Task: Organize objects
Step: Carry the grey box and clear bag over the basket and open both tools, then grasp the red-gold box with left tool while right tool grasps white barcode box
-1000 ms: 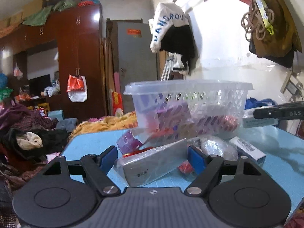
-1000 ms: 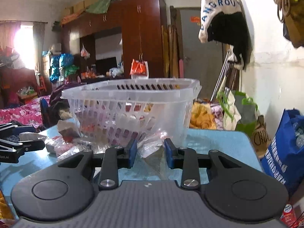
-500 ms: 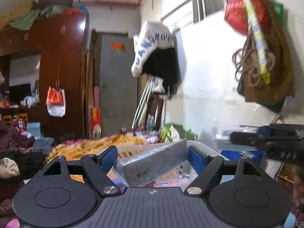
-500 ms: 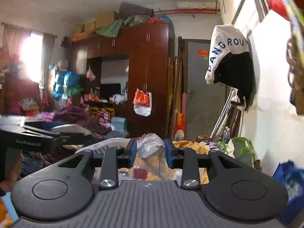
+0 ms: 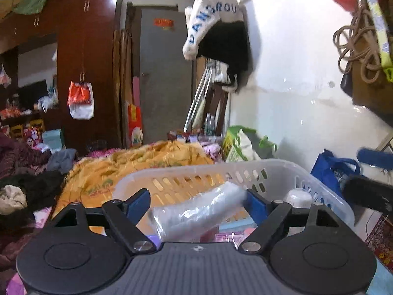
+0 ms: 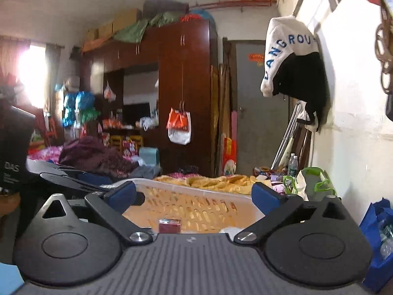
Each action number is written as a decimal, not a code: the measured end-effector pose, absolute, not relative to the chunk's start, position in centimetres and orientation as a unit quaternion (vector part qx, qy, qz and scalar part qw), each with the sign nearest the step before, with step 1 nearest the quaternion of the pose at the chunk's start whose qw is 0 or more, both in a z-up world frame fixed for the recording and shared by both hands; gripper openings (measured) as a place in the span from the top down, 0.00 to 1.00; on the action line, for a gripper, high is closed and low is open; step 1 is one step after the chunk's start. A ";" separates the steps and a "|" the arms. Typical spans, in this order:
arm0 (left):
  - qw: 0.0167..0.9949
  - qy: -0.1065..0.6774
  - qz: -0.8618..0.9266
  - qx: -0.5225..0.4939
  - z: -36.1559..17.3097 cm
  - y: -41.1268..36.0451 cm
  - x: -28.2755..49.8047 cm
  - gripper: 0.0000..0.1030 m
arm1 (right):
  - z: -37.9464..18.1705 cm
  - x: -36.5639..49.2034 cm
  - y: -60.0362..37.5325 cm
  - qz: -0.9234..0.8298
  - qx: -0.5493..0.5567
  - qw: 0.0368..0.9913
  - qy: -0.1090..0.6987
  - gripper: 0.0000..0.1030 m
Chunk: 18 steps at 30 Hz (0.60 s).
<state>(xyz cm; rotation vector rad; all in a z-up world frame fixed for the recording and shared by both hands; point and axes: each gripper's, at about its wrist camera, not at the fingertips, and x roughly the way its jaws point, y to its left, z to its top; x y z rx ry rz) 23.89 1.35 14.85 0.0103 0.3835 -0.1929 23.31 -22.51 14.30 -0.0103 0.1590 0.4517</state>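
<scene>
left gripper (image 5: 197, 202): jaws opening, a clear plastic-wrapped packet (image 5: 196, 212) lying slantwise between the blue pads; its right end is at the right pad, the left pad stands apart from it, so no firm pinch is visible. directly beyond and below the fingers, the white slotted basket (image 5: 245, 169), with a white rounded item (image 5: 298, 196) and pink-purple packets (image 5: 229, 236) inside.

right gripper (image 6: 194, 194): jaws opening, spread wide, nothing between them. same basket (image 6: 196, 191) just ahead and under the fingertips; a small dark red box (image 6: 169, 225) lies inside, near the gripper body. the other gripper sits to its left, blurred. wardrobe (image 6: 181, 86) and grey door (image 6: 260, 113) far beyond.
</scene>
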 end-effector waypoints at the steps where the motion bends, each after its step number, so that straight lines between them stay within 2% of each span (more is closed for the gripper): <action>1: 0.979 0.178 -0.098 0.008 15.0 1.4 23.4 0.08 | 13.9 22.7 -22.8 0.235 0.002 0.969 0.077 0.00; 2: 0.980 0.171 -0.098 0.012 15.2 1.3 23.2 0.05 | 13.7 22.3 -22.9 0.242 0.005 0.967 0.079 0.00; 8: 0.982 0.174 -0.078 0.015 15.6 1.0 23.6 0.06 | 11.8 21.4 -23.5 0.247 0.024 0.963 0.102 0.00; 12: 0.985 0.140 -0.099 0.000 14.5 3.0 18.7 0.06 | 9.0 18.8 -23.9 0.275 0.013 0.953 0.125 0.00; 15: 0.981 0.158 -0.112 0.007 11.9 4.1 15.5 0.06 | 6.6 17.3 -22.9 0.274 -0.011 0.949 0.156 0.00; 18: 0.980 0.184 -0.064 0.027 9.1 5.0 14.0 0.15 | 4.9 16.8 -21.2 0.291 -0.029 0.936 0.195 0.00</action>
